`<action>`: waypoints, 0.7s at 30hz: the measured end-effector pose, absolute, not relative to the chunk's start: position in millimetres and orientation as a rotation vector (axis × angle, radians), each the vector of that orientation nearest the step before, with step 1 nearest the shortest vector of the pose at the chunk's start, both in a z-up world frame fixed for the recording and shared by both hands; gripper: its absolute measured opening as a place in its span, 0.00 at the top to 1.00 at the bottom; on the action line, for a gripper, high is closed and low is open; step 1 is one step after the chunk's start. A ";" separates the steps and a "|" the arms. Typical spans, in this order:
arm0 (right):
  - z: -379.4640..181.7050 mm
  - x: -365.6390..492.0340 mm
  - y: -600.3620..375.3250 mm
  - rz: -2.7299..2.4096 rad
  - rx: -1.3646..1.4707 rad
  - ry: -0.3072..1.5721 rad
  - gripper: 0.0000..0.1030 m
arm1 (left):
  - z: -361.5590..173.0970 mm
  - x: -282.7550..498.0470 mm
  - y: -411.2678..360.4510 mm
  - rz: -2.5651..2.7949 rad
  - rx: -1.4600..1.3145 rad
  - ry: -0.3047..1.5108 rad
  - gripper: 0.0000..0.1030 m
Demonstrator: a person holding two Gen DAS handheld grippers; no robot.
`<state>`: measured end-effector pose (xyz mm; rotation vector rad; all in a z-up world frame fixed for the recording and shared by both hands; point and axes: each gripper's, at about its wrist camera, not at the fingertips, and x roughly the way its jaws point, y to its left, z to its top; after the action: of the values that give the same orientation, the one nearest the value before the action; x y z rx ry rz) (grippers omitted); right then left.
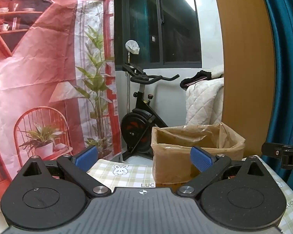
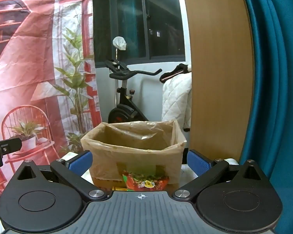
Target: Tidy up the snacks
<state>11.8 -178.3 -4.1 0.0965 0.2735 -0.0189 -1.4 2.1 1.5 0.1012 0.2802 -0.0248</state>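
Plastic-lined box (image 2: 133, 152), snack packet (image 2: 146, 182) in front

From my right gripper (image 2: 139, 160) I see both blue pads spread wide with nothing between them. Straight ahead stands a cardboard box (image 2: 134, 156) lined with a thin plastic bag, its top open. A red snack packet (image 2: 145, 181) lies just in front of the box, low between my fingers. Behind are an exercise bike (image 2: 125, 97) and a red printed backdrop (image 2: 29, 68).
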 end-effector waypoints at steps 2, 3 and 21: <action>-2.0 10.2 -179.2 -0.019 0.102 0.274 0.00 | 1.4 -2.2 1.4 -0.021 0.105 0.276 0.01; -1.5 9.9 -179.0 -0.021 0.102 0.274 0.00 | 1.2 -2.5 1.0 -0.020 0.108 0.275 0.01; -2.2 10.2 -177.0 -0.022 0.106 0.273 0.00 | 0.0 -5.1 -1.9 -0.016 0.110 0.268 0.01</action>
<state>10.2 -177.0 -2.2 0.1061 0.2727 -0.0221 -5.1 -1.9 0.0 0.1098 0.2678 -0.0162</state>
